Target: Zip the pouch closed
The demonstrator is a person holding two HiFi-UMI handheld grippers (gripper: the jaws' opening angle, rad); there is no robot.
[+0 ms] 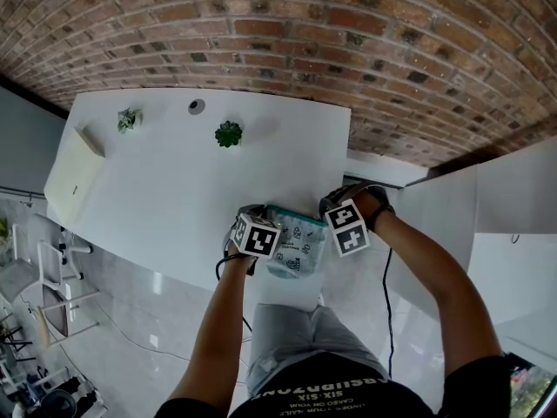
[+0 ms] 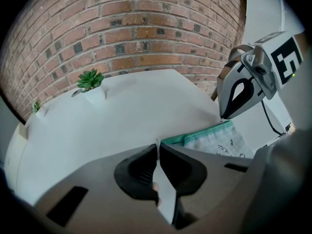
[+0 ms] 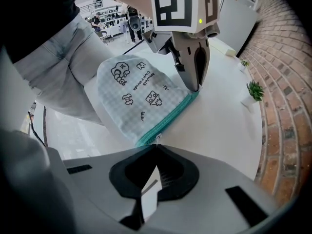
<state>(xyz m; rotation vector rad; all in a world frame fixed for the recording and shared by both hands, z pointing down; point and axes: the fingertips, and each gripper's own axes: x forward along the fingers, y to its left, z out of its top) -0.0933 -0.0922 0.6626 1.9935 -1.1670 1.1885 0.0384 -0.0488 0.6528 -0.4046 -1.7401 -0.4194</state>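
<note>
A pale checked pouch (image 1: 298, 249) with small printed drawings and a teal zip band (image 3: 168, 118) lies at the near edge of the white table (image 1: 174, 198). My left gripper (image 2: 157, 147) pinches one end of the teal band, its jaws together on the pouch's corner (image 2: 168, 141). At the band's other end my right gripper (image 3: 155, 147) is shut on the small metal zipper pull (image 3: 157, 139). Each gripper shows in the other's view, tip down on the band: the right gripper (image 2: 223, 117) and the left gripper (image 3: 195, 87). The pouch's body (image 3: 136, 94) hangs over the table edge toward the person.
Two small green plants (image 1: 229, 133) (image 1: 130, 119) and a grey round disc (image 1: 197, 106) stand at the table's far side by the brick wall (image 1: 348, 33). A beige flat object (image 1: 74, 177) lies at the left end. The person's legs are just below the near edge.
</note>
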